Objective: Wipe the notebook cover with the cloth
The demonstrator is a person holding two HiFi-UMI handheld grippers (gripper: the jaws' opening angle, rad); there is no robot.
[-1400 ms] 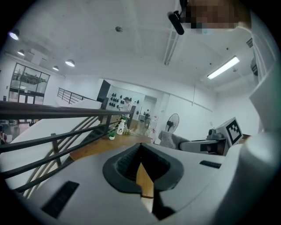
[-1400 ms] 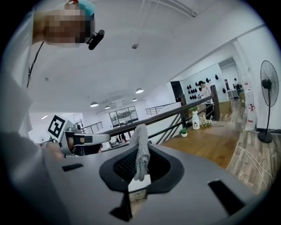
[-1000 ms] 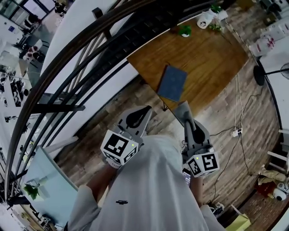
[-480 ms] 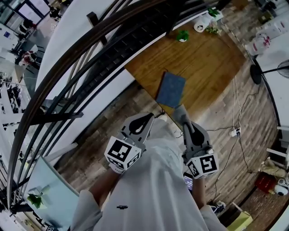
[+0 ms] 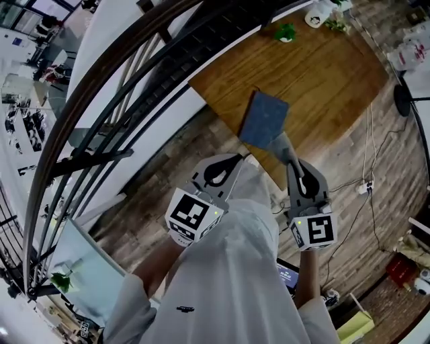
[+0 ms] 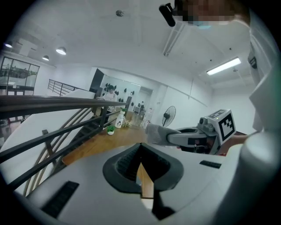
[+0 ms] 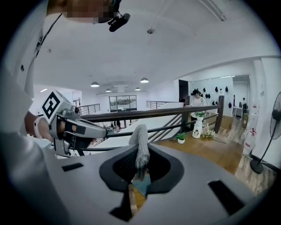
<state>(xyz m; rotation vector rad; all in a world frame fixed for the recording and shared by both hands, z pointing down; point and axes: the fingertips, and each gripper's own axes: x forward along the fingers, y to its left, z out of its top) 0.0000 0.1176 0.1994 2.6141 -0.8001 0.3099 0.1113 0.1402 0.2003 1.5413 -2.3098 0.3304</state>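
In the head view a dark blue notebook (image 5: pixel 264 121) lies near the front edge of a wooden table (image 5: pixel 329 80). My right gripper (image 5: pixel 290 160) is shut on a grey cloth (image 5: pixel 281 144), whose free end reaches the notebook's near corner. The right gripper view shows the cloth (image 7: pixel 140 145) standing up out of the shut jaws. My left gripper (image 5: pixel 236 158) hangs left of it, off the table, over the floor. Its jaws are shut with nothing between them (image 6: pixel 141 151). The left gripper view also catches the cloth (image 6: pixel 156 133) in the right gripper.
A dark stair railing (image 5: pixel 134 74) runs along the table's left side. A small green plant (image 5: pixel 285 31) and a white vase (image 5: pixel 316 17) stand at the table's far end. Cables (image 5: pixel 366 188) and a fan base (image 5: pixel 403 101) lie on the floor to the right.
Both grippers have come closer to the table. The cloth's end, earlier short of the table edge, now reaches the notebook's near corner.
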